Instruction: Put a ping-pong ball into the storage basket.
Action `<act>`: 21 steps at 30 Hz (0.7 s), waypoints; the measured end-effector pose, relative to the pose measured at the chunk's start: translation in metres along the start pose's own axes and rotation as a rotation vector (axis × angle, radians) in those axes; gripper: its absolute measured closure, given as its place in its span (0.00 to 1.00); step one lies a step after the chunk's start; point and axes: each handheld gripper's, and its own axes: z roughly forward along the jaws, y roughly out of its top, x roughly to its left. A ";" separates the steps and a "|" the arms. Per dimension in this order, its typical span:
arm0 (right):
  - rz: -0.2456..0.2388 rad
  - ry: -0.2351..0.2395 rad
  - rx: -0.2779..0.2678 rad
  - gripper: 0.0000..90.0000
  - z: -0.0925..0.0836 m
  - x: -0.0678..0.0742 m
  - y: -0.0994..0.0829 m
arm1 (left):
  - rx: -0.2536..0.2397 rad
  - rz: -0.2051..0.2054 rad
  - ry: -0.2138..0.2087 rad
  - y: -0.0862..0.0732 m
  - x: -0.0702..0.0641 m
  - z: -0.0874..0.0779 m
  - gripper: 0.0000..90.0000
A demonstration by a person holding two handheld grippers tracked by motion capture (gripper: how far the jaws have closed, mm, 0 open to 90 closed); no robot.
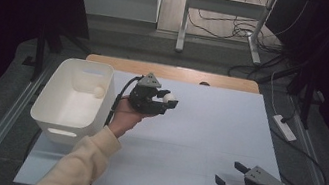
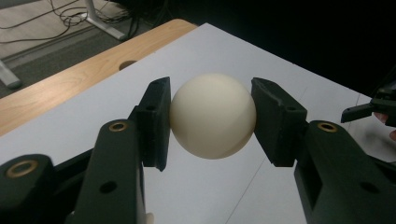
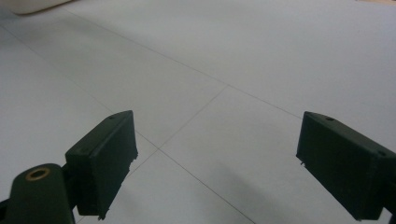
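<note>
- Your left gripper (image 1: 167,99) held a ball (image 1: 169,98) between its pads, off the counter (image 1: 205,140), at about 11 o'clock from the counter's middle in the high view.
- In the left gripper view, the ball (image 2: 213,115) sat squarely between the two black pads, each pressed against one side, with the counter visible beneath it.
- That gripper pointed toward 3 o'clock, away from the bin (image 1: 75,100), which stood just beside it at 9 o'clock.
- Your left hand (image 1: 124,116) and sleeve (image 1: 77,164) came in from 6 o'clock, alongside the bin's right wall.
- A second ball (image 1: 98,92) lay inside the bin, near its far right corner.
- The bin was white, open on top, and stood at the counter's left edge.
- Your right gripper (image 1: 234,177) rested low near the counter's near right corner, at about 4 o'clock from the middle, well apart from the held ball.
- Its jaws stood wide with nothing between them; the right gripper view showed bare counter (image 3: 224,70) in the gap.
- A strip of wood (image 1: 176,73) ran along the counter's far edge at 12 o'clock.
</note>
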 end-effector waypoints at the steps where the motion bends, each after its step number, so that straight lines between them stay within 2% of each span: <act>1: 0.000 0.000 0.000 0.14 0.000 0.000 0.000 | -0.001 -0.003 0.001 0.000 0.000 -0.001 0.56; 21: 0.002 0.002 -0.006 0.14 0.001 0.001 0.000 | -0.025 -0.006 0.004 0.001 0.004 -0.022 0.56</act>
